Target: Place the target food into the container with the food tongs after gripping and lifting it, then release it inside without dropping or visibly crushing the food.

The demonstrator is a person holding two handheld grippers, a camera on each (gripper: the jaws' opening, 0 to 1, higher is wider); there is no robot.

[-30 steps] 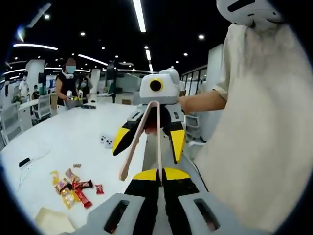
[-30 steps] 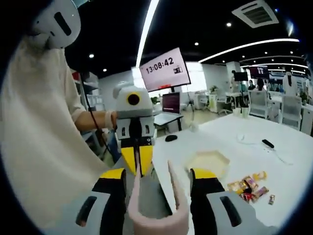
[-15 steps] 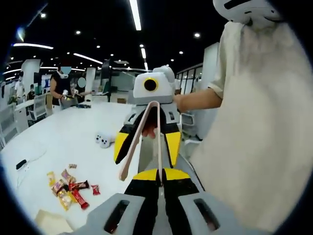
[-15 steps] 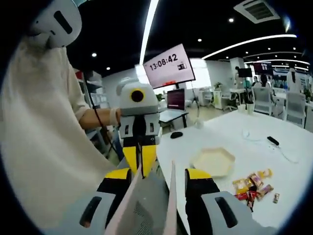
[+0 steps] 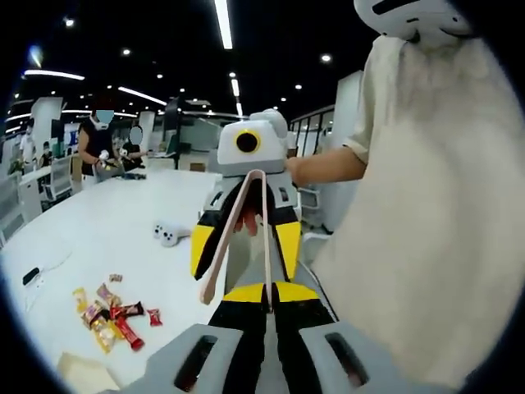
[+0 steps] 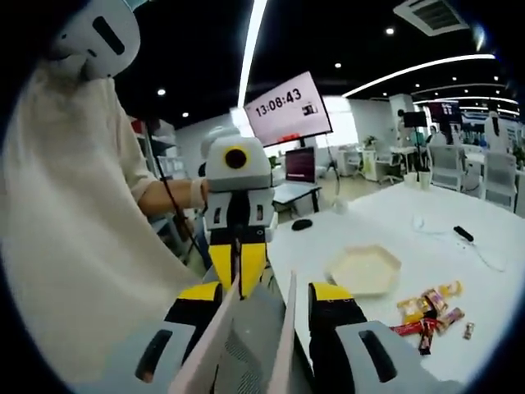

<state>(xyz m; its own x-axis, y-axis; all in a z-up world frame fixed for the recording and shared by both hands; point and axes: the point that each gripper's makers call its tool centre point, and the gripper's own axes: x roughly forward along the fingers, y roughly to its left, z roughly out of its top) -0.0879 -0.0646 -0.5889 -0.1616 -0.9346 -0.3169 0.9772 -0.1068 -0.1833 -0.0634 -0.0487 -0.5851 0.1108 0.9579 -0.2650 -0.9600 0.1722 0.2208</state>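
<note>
Beige food tongs (image 5: 234,234) hang in the air between my two grippers. My left gripper (image 5: 269,291) is shut on the tip of one tong arm; the other arm's tip (image 5: 206,294) is free. My right gripper (image 5: 246,246) faces it, its jaws on either side of both arms near the hinge. In the right gripper view the arms (image 6: 287,328) rise between my right gripper's (image 6: 261,293) jaws toward the left gripper (image 6: 238,267). Several wrapped snacks (image 5: 111,316) (image 6: 431,308) lie on the white table beside a beige hexagonal tray (image 6: 365,269) (image 5: 82,373).
A person in a cream shirt (image 5: 426,230) stands at the table's edge, holding both grippers. On the table (image 5: 107,238) lie a white game controller (image 5: 168,234), a dark phone (image 6: 463,234) and a mouse (image 6: 302,224). People stand at the far end (image 5: 98,144).
The tongs' hinge end has dropped below the right gripper view and the arms stand closer together. The right jaws have narrowed slightly. Both views have shifted a little.
</note>
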